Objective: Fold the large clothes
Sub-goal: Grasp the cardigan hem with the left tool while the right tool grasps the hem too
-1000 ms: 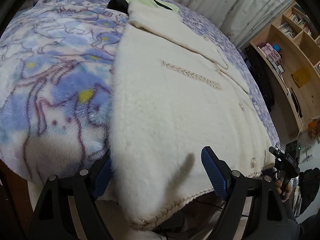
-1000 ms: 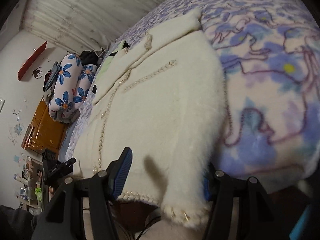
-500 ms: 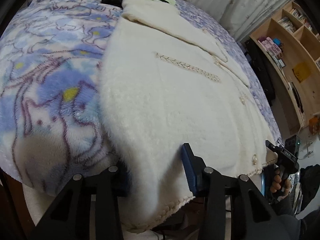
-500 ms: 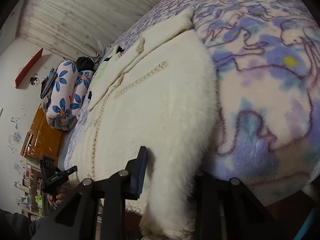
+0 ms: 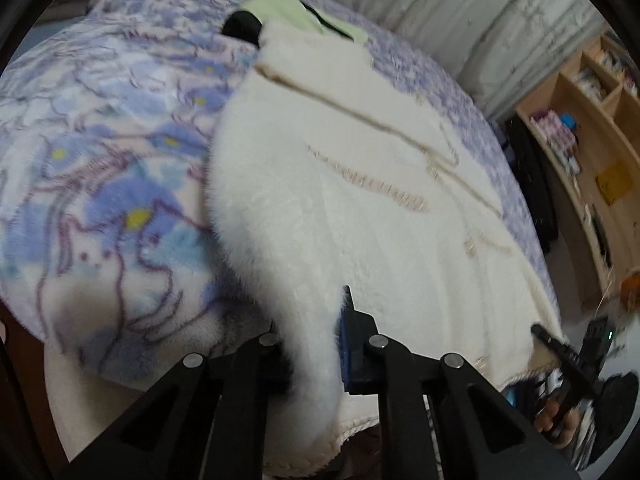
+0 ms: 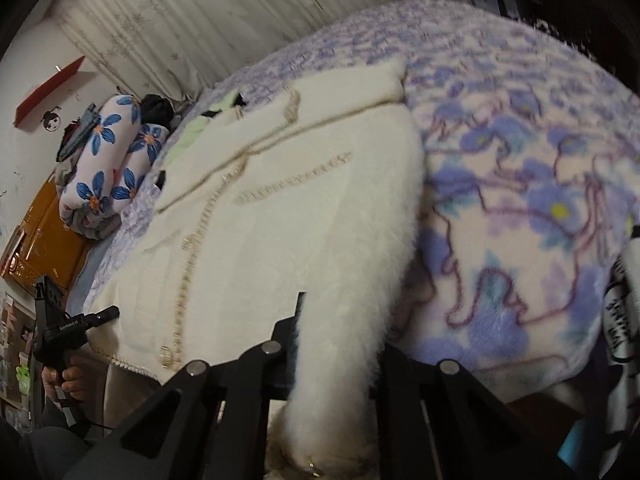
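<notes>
A cream fluffy coat point(image 5: 360, 220) with braided trim lies flat on a blue and purple floral blanket point(image 5: 100, 160), hem toward me. My left gripper point(image 5: 312, 344) is shut on the coat's near left hem corner, and the fabric bunches up between its pads. In the right wrist view the same coat point(image 6: 280, 220) spreads over the blanket point(image 6: 540, 168). My right gripper point(image 6: 340, 344) is shut on the near right hem corner, which hangs in a thick fold between the jaws. Both corners are raised slightly off the bed edge.
A light green and black garment point(image 5: 296, 8) lies beyond the coat's collar. Floral pillows point(image 6: 112, 160) and an orange cabinet point(image 6: 44, 240) stand at the left. Wooden shelves point(image 5: 592, 140) line the right wall. A pale curtain point(image 6: 180, 20) hangs behind the bed.
Both grippers went from open around the hem corners to shut on them. Both rose a little, pulling the corners up with them.
</notes>
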`<state>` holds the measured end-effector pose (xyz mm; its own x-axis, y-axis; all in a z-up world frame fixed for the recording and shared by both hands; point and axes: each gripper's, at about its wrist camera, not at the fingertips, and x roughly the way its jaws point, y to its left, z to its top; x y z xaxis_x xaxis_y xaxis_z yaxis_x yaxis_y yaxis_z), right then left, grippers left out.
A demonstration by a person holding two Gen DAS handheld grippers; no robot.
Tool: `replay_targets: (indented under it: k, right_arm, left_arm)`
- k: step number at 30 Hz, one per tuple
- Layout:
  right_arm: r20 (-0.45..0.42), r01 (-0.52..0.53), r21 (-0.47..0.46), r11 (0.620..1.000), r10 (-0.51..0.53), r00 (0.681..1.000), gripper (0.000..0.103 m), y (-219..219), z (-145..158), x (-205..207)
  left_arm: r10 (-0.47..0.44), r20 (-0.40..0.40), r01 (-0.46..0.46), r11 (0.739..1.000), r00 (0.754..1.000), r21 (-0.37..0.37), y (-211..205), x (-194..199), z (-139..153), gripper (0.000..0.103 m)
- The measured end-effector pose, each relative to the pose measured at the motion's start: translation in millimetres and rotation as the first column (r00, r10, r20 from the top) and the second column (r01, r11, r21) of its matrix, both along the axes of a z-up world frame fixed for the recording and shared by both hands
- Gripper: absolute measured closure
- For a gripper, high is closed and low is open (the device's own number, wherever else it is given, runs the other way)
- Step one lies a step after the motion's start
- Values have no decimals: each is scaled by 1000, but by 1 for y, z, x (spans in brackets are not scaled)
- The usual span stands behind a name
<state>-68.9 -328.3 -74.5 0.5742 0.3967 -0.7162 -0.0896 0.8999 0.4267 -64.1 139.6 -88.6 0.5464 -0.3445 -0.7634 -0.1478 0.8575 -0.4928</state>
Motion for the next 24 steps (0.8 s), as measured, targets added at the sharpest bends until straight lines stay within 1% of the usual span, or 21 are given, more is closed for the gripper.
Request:
replay_targets:
  k: [4, 8, 12, 15, 18, 20, 22, 24]
  right_arm:
    - [40, -16, 4, 1000, 16, 999, 94, 8, 21, -10]
    - [67, -53, -4, 999, 53, 996, 94, 22, 37, -25]
    - [60, -74, 22, 997, 73, 996, 94, 28, 48, -39]
    - [52, -62, 60, 996, 59, 997, 94, 22, 52, -41]
    - [49, -38, 113, 993, 33, 998, 94, 15, 55, -29]
    - [56, -18, 126, 992, 11, 998, 94, 13, 60, -18]
    - [68, 4, 149, 989, -14, 998, 94, 9, 65, 2]
    - [84, 12, 158, 987, -25, 996, 94, 7, 71, 21]
  left_arm:
    - [26, 60, -26, 1000, 998, -5, 3, -10, 32, 94]
    - [25, 85, -24, 1000, 996, -8, 8, -22, 54, 94]
    - [33, 86, -30, 999, 996, -28, 20, -36, 67, 94]
    - [53, 60, -49, 997, 997, -63, 34, -41, 66, 94]
    - [77, 33, -73, 992, 996, -99, 45, -32, 59, 94]
    - [88, 24, -85, 990, 996, -111, 49, -21, 58, 94]
    - [97, 30, -93, 988, 995, -120, 53, -6, 59, 93]
    - [101, 55, -94, 988, 993, -119, 56, 16, 64, 93]
